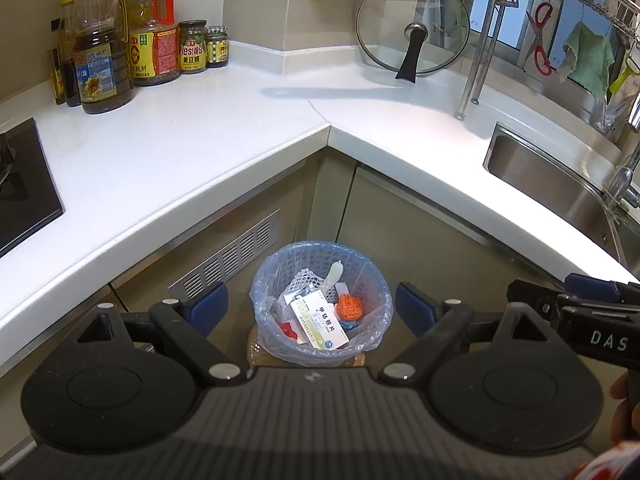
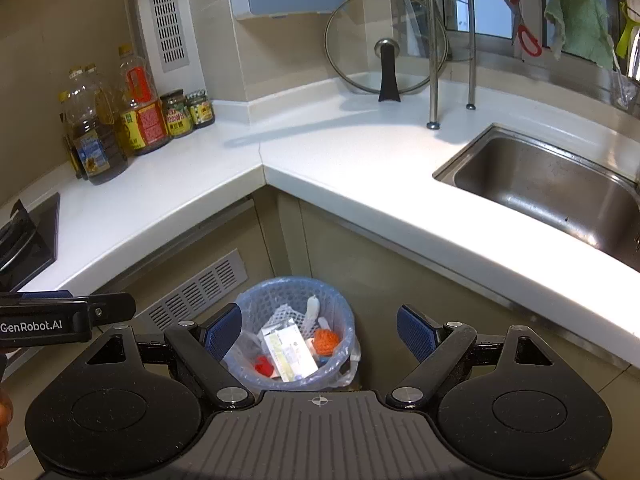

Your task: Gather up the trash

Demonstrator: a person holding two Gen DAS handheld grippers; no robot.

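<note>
A blue mesh waste basket (image 1: 372, 276) (image 2: 340, 312) lined with a clear bag stands on the floor in the counter's inner corner. Inside lie a white medicine box (image 1: 320, 322) (image 2: 290, 354), an orange ball (image 1: 350, 306) (image 2: 325, 341), a red scrap (image 1: 289, 330) (image 2: 264, 365) and white foam netting (image 1: 308, 278). My left gripper (image 1: 312, 310) hovers above the basket, open, nothing between its blue pads. My right gripper (image 2: 320, 334) hovers beside it, also open and empty. Each gripper's side shows at the edge of the other's view.
The white L-shaped counter (image 1: 200, 152) (image 2: 360, 152) carries oil bottles and jars (image 1: 132, 44) at the back left, a glass pot lid (image 1: 412, 36) leaning on the wall, a dish rack leg (image 2: 434, 80), a steel sink (image 2: 552, 188) at right and a black hob (image 1: 24, 184) at left.
</note>
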